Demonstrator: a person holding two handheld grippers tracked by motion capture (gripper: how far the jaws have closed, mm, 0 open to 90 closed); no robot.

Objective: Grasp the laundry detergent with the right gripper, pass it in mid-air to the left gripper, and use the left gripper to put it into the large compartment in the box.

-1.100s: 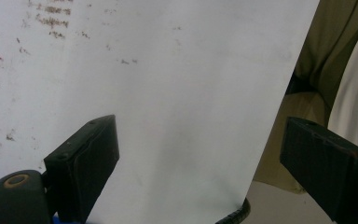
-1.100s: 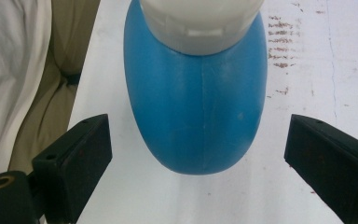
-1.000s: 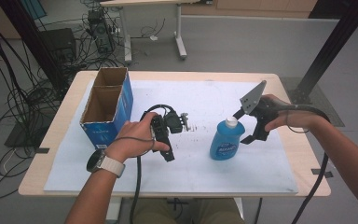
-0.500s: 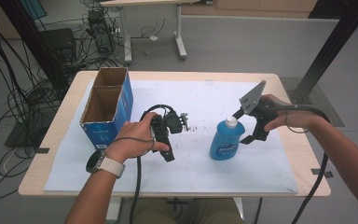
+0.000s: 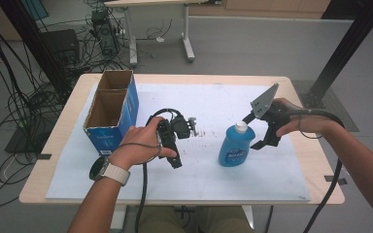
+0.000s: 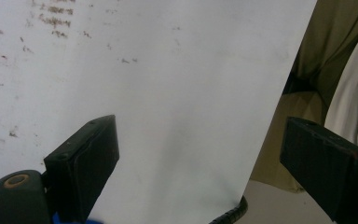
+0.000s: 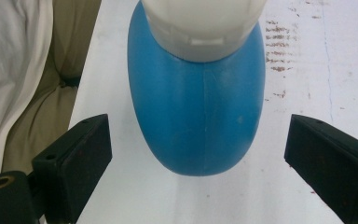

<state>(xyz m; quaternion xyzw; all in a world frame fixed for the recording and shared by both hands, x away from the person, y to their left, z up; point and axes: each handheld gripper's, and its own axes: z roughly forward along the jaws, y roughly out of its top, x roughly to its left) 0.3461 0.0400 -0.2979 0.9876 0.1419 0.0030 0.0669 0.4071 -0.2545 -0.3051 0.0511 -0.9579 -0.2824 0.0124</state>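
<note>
Taking the bottle [image 5: 235,148] as my mark on the tabletop [image 5: 291,87]: far to its left stands the box [image 5: 110,114]. Nearer, still left of the bottle, my left tool [image 5: 177,162] lies low over the white sheet [image 5: 213,102], jaws wide apart with nothing between them. The bottle stands upright, and just right of it my right tool [image 5: 252,131] hovers, jaws spread wide either side of its body without touching.

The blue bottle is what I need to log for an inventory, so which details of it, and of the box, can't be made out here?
- Blue bottle: label print too small to read in the high view.
- Its cap: top cut off by the upper edge of the right gripper view.
- Cardboard box: its walls hide the bottom of both compartments in the high view.
</note>
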